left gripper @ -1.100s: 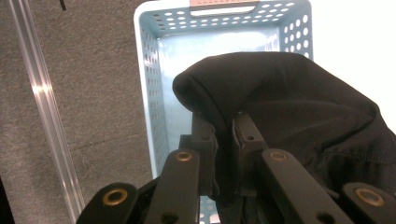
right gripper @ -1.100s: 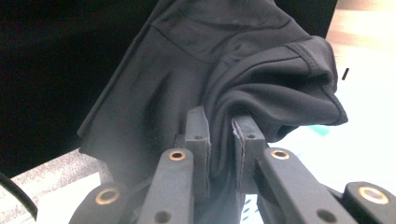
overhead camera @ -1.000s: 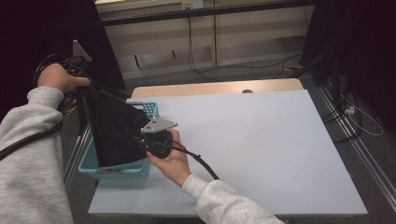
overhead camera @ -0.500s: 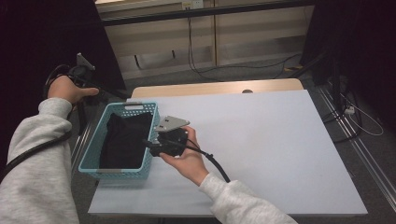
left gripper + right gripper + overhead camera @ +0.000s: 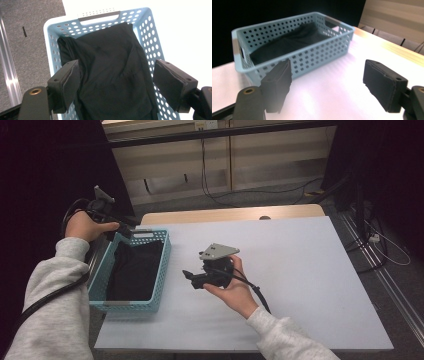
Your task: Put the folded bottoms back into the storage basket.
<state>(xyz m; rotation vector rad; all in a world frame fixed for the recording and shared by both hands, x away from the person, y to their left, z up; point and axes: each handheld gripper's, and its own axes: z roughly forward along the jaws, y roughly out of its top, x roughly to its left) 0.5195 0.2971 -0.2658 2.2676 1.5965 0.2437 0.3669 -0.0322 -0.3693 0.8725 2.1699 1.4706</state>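
A light blue perforated basket point(image 5: 164, 254) point(image 5: 149, 30) point(image 5: 322, 53) stands at the table's left edge. A black cloth point(image 5: 132, 270) point(image 5: 110, 75) point(image 5: 294, 40) lies folded inside it. My left gripper point(image 5: 125, 225) point(image 5: 116, 87) hovers above the basket's far end, open, with nothing between its jaws. My right gripper point(image 5: 189, 276) point(image 5: 327, 85) is held over the white table to the right of the basket, pointing at it, open and empty.
The white table point(image 5: 300, 270) stretches to the right of the basket. A wooden strip point(image 5: 230, 214) runs along its far edge. Grey floor with cables point(image 5: 225, 195) lies beyond, and a metal rail point(image 5: 7, 70) runs on the floor left of the basket.
The black cloth, held up over the basket a second ago, now lies inside it. My left gripper has let go and lifted; my right gripper has drawn back to the right.
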